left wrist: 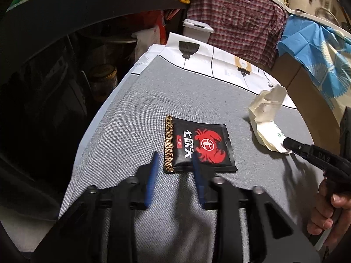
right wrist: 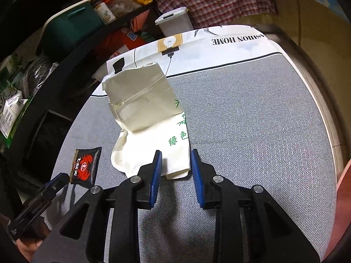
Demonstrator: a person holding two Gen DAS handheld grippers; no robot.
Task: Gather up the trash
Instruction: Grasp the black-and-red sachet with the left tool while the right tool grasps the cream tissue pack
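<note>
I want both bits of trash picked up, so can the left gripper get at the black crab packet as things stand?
Probably yes. The left gripper stands open at the near edge of the black crab packet, which lies flat on the grey cloth with nothing between them.

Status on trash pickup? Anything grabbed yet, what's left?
Done: nothing collected that I can see. The black crab packet and the crumpled cream wrapper both lie on the grey table.
In hand: left gripper is open at the packet's near edge; right gripper is open around the wrapper's near end, not clamped.
Left: close on each and carry them off; the white lidded bin looks a likely target.
</note>
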